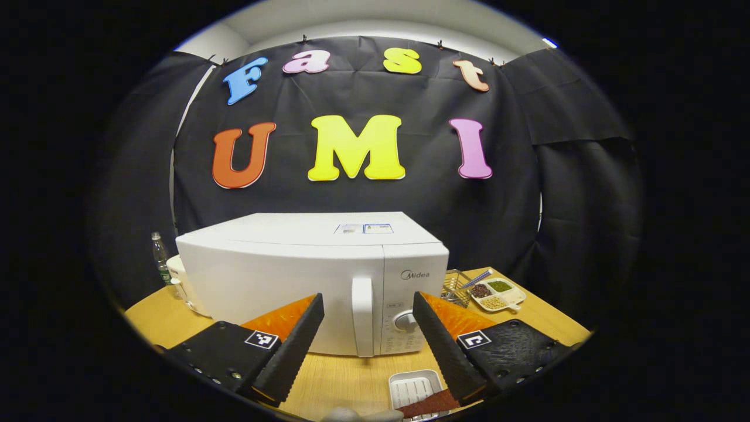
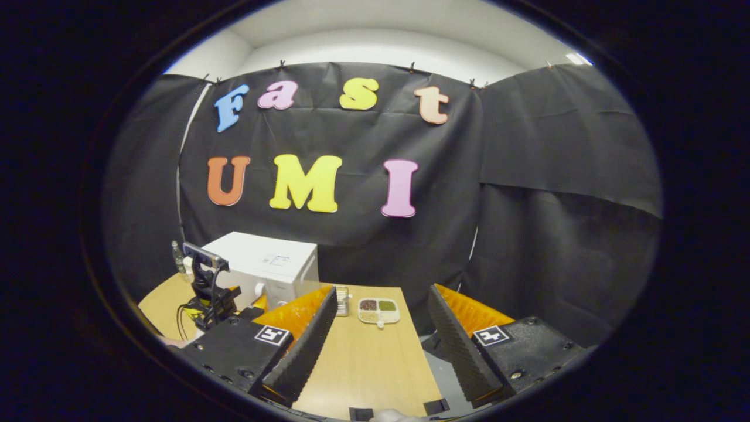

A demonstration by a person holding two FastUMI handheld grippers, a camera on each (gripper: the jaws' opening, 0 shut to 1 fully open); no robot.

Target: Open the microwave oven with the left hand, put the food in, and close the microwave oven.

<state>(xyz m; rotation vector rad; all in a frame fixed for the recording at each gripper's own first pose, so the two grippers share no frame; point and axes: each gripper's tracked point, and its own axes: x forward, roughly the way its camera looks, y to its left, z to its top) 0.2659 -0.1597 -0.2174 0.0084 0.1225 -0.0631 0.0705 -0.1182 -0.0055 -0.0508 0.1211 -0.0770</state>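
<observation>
Where black cloth walls the booth, a wooden table bears the closed microwave oven.

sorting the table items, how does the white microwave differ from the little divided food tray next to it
The microwave is a tall closed box that dwarfs the divided food tray, a low open dish. The microwave hides its inside behind a shut door; the tray shows dark, green and pale fillings in separate compartments. The microwave stands mid-table; the tray lies toward the table's edge. Both are white and rest on the wooden table.
</observation>
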